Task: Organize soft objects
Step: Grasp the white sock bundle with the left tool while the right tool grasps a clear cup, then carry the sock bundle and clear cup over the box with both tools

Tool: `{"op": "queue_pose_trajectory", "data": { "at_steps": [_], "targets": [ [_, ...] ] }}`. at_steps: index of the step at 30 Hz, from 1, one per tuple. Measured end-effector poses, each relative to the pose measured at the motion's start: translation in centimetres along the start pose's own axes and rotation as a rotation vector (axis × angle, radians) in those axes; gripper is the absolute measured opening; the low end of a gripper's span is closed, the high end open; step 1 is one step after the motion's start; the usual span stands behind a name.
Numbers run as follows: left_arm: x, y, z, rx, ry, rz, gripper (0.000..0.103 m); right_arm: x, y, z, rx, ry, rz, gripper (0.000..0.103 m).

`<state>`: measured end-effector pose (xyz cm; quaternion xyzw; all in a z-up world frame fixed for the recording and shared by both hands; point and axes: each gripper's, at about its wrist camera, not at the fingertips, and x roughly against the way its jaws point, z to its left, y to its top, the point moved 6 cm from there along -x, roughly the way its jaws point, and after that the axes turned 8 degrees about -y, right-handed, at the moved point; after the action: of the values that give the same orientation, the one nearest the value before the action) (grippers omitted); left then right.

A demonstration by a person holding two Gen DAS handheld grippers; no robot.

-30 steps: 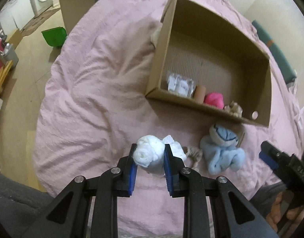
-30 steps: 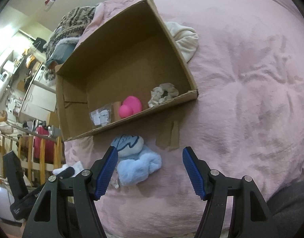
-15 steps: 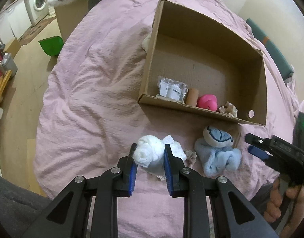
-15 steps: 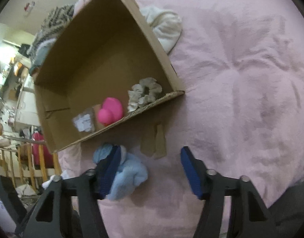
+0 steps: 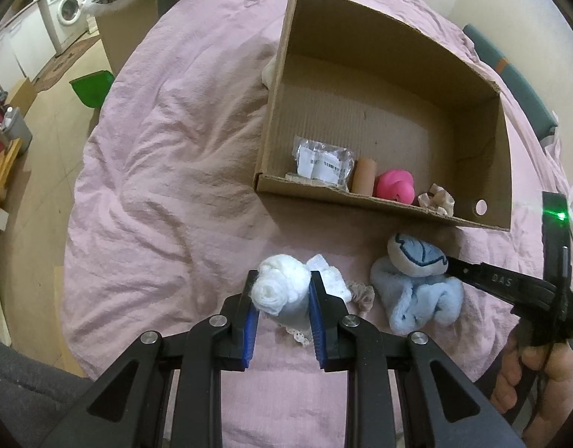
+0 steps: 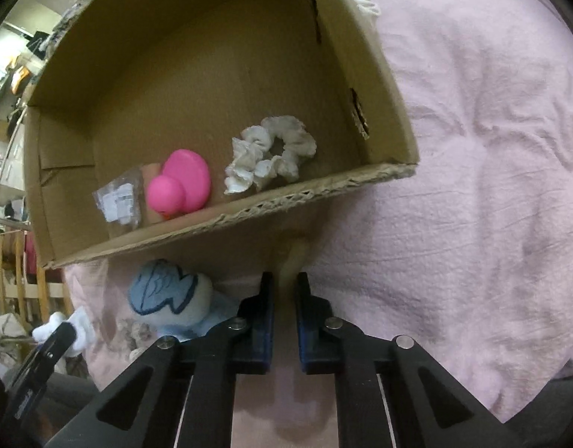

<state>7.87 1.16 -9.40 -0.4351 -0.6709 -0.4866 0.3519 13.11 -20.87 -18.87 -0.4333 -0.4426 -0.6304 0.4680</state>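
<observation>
Left gripper [image 5: 281, 300] clamping a white rolled sock [image 5: 281, 291], blue plush toy [image 5: 417, 287] right, open cardboard box [image 5: 499, 149] beyond, pink bedspread [image 5: 167, 156].

A cardboard box [image 5: 469, 86] lies on the bedspread [image 5: 167, 156], holding a packet [image 5: 324, 162], a roll [image 5: 364, 176], a rubber duck [image 5: 395, 186] and a scrunchie [image 6: 271, 153] along its near wall. Before the box lies a plush toy [image 5: 417, 283], and left of it a rolled cloth [image 5: 282, 287] over what may be lace.
</observation>
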Motion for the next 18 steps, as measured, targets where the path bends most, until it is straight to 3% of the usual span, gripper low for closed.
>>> {"op": "queue_pose_trajectory", "data": {
  "at_steps": [13, 18],
  "targets": [
    [0.1, 0.1, 0.3, 0.005, 0.006, -0.010, 0.022, 4.9, -2.0, 0.8, 0.023, 0.052, -0.109, 0.011],
    [0.0, 0.0, 0.5, -0.001, 0.048, -0.010, 0.022, 5.2, -3.4, 0.5, 0.031, 0.067, -0.104, 0.011]
  ]
}}
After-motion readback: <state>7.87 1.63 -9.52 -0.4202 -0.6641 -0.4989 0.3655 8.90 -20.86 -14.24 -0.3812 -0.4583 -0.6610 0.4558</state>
